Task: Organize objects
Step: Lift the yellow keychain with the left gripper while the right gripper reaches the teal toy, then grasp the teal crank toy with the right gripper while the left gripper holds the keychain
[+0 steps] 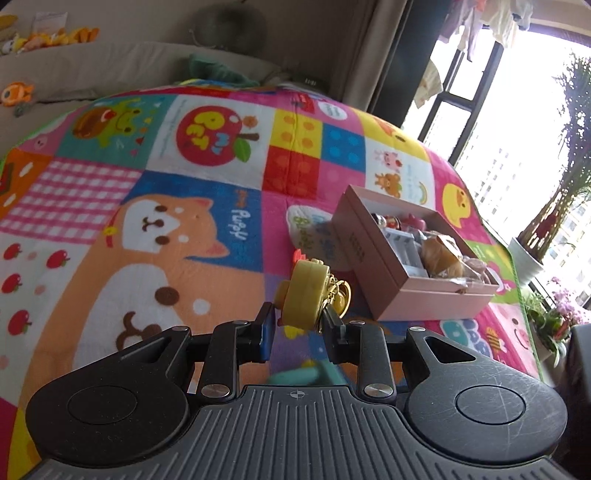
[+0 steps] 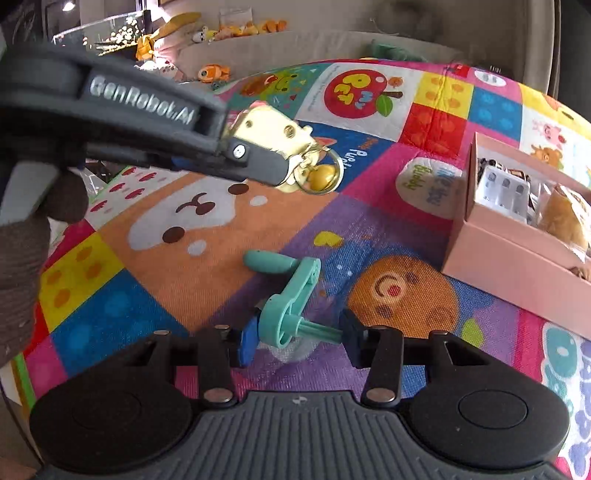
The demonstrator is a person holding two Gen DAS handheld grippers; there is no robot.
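My left gripper (image 1: 298, 320) is shut on a yellow toy keychain (image 1: 304, 295) with a gold bell and ring, held above the mat, left of the pink box (image 1: 413, 284). In the right wrist view the same keychain (image 2: 273, 133) hangs from the left gripper at upper left. My right gripper (image 2: 297, 341) is open around a teal plastic tool (image 2: 284, 306) that lies on the mat; its fingers (image 2: 245, 345) stand on either side of the tool's lower end. The pink box (image 2: 513, 269) holds several small items.
A colourful patchwork play mat (image 1: 166, 229) covers the surface. A beige sofa with plush toys (image 2: 236, 29) runs along the far edge. Potted plants (image 1: 546, 229) and a window stand to the right.
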